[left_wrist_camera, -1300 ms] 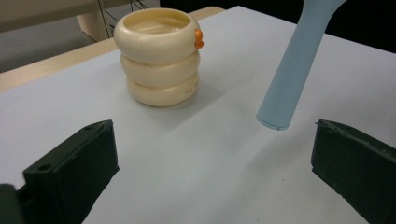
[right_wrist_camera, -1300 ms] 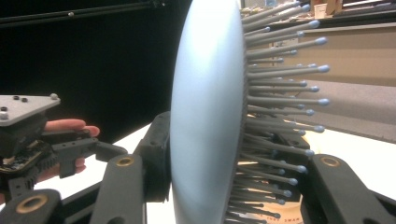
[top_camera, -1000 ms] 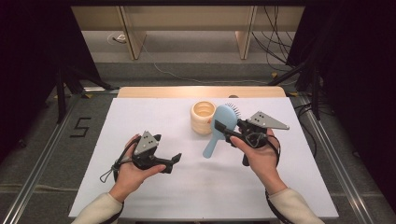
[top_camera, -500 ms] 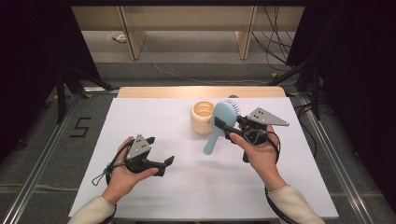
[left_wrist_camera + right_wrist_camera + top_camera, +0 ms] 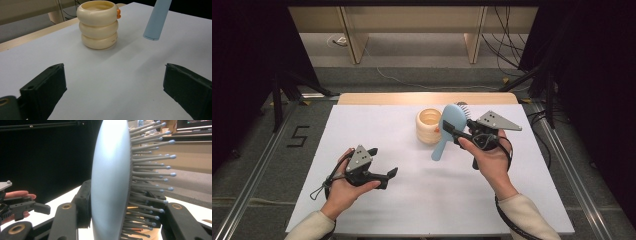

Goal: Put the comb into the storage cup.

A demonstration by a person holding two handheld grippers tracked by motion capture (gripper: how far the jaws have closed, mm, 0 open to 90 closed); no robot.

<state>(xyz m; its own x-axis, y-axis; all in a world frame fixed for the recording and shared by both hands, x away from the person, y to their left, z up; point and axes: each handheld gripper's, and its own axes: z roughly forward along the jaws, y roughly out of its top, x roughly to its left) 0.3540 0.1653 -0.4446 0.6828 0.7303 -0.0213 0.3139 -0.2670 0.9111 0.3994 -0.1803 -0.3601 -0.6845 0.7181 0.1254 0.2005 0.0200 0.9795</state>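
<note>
Brush Held Aloft, Left Hand Eased Back

Between the earlier frames and now, our left hand has slid back toward the near-left part of the white tabletop (image 5: pixel 427 200), while the right hand has barely shifted. We read that as the left side clearing room, so that what the right hand carries can travel freely.

Our right tongs (image 5: pixel 451 131) are clenched on the pale blue plastic hairbrush (image 5: pixel 450 120), gripping across its oval head with one jaw on the smooth back and the other among the bristles. The brush hangs in the air, handle slanting down toward us, just beside the cream ribbed cup of three stacked rings (image 5: pixel 429 126). In the left gripper view the handle's end floats above the surface, close to the cup but apart from it. Whether the brush head brushes the cup's rim we cannot quite tell from above.

Our left tongs (image 5: pixel 387 177) stand released, jaws spread wide with nothing between them, low over the tabletop and well apart from the cup.

The cup sits toward the far edge, near the wooden strip (image 5: pixel 427 98) beyond the white sheet. Broad bare surface lies ahead of both hands, and the side and near edges are well away from the brush.
</note>
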